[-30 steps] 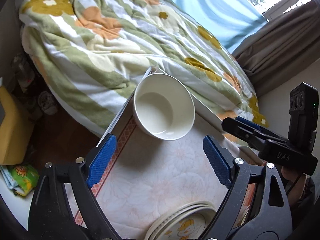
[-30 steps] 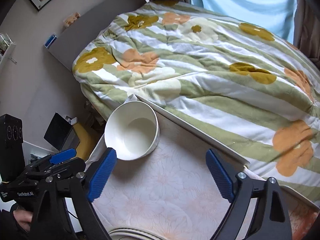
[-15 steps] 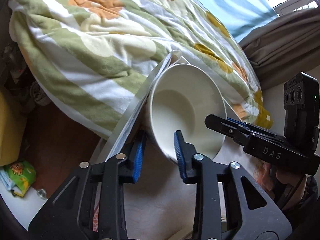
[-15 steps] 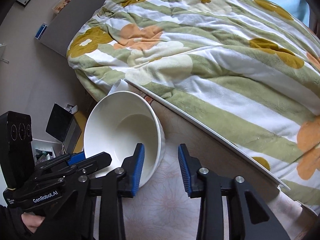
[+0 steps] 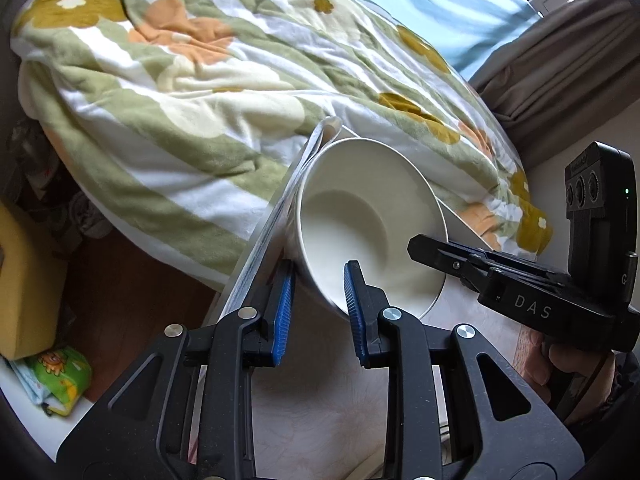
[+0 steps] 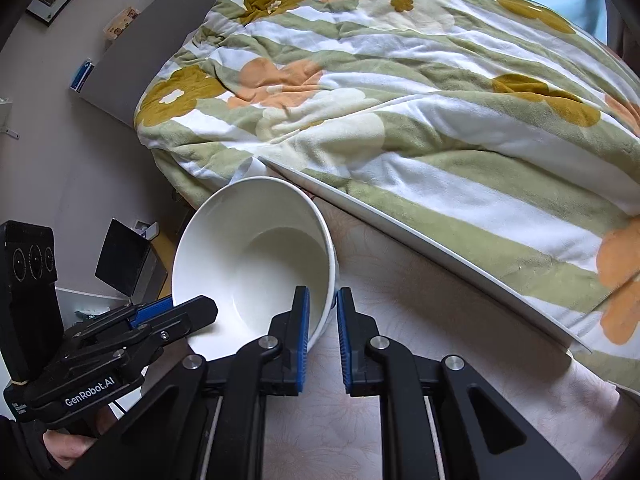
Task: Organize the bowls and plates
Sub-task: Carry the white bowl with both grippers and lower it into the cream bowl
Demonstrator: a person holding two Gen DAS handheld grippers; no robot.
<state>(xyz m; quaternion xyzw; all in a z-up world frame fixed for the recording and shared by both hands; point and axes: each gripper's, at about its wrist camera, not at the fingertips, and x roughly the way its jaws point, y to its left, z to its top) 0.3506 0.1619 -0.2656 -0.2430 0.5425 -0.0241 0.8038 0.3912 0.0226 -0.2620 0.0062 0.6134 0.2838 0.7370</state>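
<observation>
- The white bowl (image 5: 372,224) (image 6: 256,260) sits at the far corner of the table (image 5: 320,400) (image 6: 400,420), tipped so its opening faces the cameras; whether its base touches the tabletop cannot be told.
- The left gripper (image 5: 318,306) has its blue pads clamped on the bowl's rim at 7 o'clock, one pad inside and one outside; the outer pad is partly hidden behind the table edge.
- The right gripper (image 6: 322,324) pinches the rim at 5 o'clock in its own view, jaws closed on the wall of the bowl.
- In each view the other gripper's tips reach the bowl from the side, with a hand only partly seen below, cut off by the frame.
- The table wears a pale flower-patterned cloth (image 6: 440,280) with a reddish border.
- Beyond it, at 12 o'clock, lies a bed under a green-and-white striped blanket (image 5: 192,92) (image 6: 400,100) with orange and mustard flowers.
- A light blue curtain (image 5: 432,4) and a brown curtain (image 5: 568,60) hang at 1 to 2 o'clock.
- Floor clutter at 9 o'clock in the left view is blurred.
</observation>
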